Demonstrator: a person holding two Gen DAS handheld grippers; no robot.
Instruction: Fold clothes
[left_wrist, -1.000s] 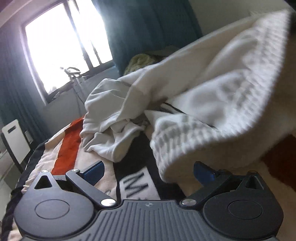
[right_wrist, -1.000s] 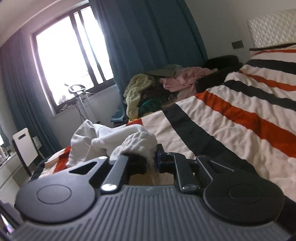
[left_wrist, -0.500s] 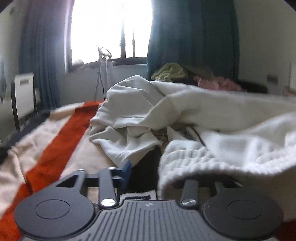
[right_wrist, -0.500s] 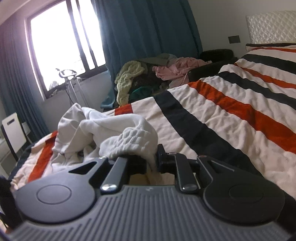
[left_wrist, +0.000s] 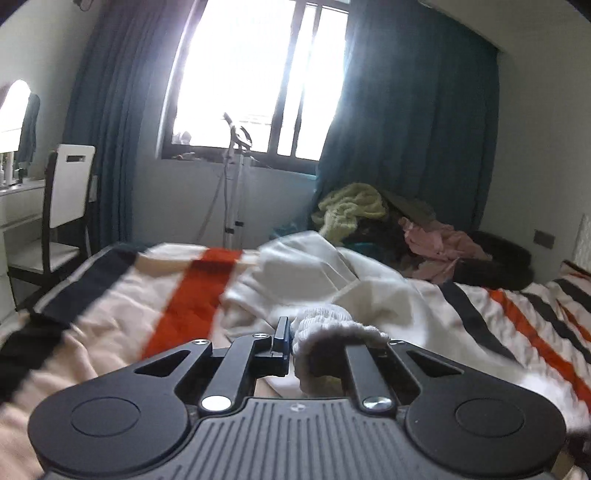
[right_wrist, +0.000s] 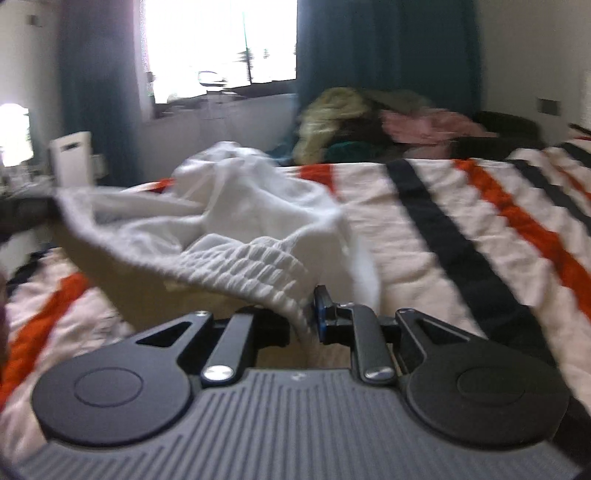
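ribbed waistband (right_wrist: 258, 266) is clamped at both ends, left gripper (left_wrist: 295, 341) and right gripper (right_wrist: 308, 314); white garment (right_wrist: 236, 192) hangs ahead, stretched crosswise between them

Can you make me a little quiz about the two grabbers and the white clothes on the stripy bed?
1. True or false: both the left gripper and the right gripper are pinching the ribbed edge of the white garment.
2. What colours are the stripes on the bed cover? A) blue and green B) orange and black on cream C) all pink
3. Fill in: beyond the bed, in front of the dark teal curtain, lies a pile of clothes with a yellow-green piece and a ____ one.

Key: 1 true; 2 B; 3 pink.
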